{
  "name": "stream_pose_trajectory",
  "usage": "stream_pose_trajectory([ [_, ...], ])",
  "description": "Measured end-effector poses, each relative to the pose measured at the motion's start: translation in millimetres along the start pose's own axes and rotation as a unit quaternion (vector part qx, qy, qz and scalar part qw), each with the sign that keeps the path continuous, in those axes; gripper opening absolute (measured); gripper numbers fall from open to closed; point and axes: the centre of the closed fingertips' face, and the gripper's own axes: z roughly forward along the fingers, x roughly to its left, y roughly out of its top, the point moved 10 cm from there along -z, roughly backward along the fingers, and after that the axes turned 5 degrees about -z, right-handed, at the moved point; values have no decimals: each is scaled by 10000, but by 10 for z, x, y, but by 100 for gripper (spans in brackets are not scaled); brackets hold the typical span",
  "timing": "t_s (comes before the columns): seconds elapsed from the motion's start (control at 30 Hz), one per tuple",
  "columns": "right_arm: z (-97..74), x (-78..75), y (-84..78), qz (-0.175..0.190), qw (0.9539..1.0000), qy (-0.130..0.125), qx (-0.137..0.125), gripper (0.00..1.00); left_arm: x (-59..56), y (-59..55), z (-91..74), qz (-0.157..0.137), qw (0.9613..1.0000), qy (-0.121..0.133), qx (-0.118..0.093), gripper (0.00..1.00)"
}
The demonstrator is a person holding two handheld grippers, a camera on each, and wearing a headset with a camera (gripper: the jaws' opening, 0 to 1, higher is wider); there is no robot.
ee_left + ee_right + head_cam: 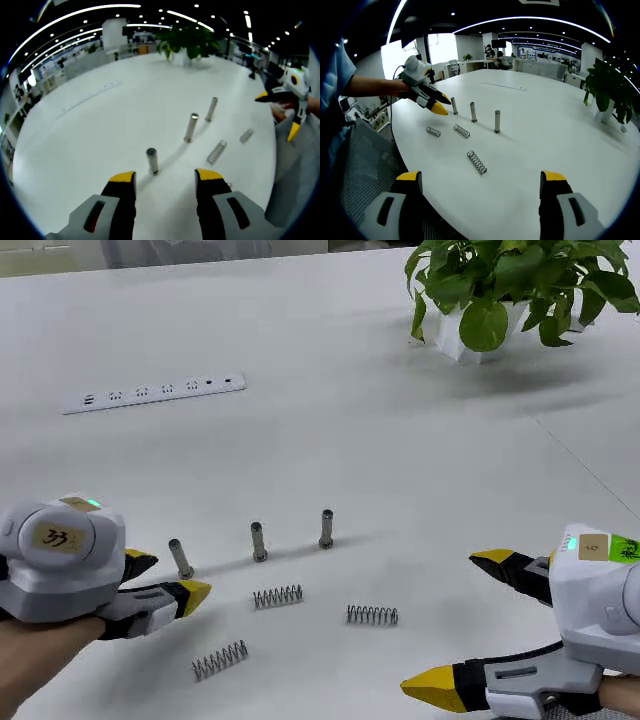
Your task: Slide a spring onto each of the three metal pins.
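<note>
Holding yellow-tipped left gripper and right gripper spread, empty; ideally pinching nine-o'clock silvery coil spring by one end.

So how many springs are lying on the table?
3 springs flat on the table: one nearest the left gripper, one in front of the middle pin, one toward the right gripper. None looks hidden.

The white-and-grey left gripper, with yellow-tipped black jaws, is held at the white tabletop's near left edge, jaws slightly parted and empty, while the matching right gripper at the near right edge gapes wide, also empty.
</note>
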Motion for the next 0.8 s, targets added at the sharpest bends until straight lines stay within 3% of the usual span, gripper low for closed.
stream_pose_trajectory([
  [0.17,-3,-7,2,-13,10000,8,2,99,-28,-44,-40,-167,9996,-148,-170,64],
  [0.3,-3,-18,13,-28,10000,24,-5,99,-80,-52,-80,20,9988,-346,-348,83],
  [0.43,13,-35,30,-167,9998,60,69,99,-104,-50,-115,23,9981,-423,-440,98],
  [0.8,-17,-141,97,-294,9995,61,116,99,-157,-61,-249,214,9956,-633,-653,100],
])
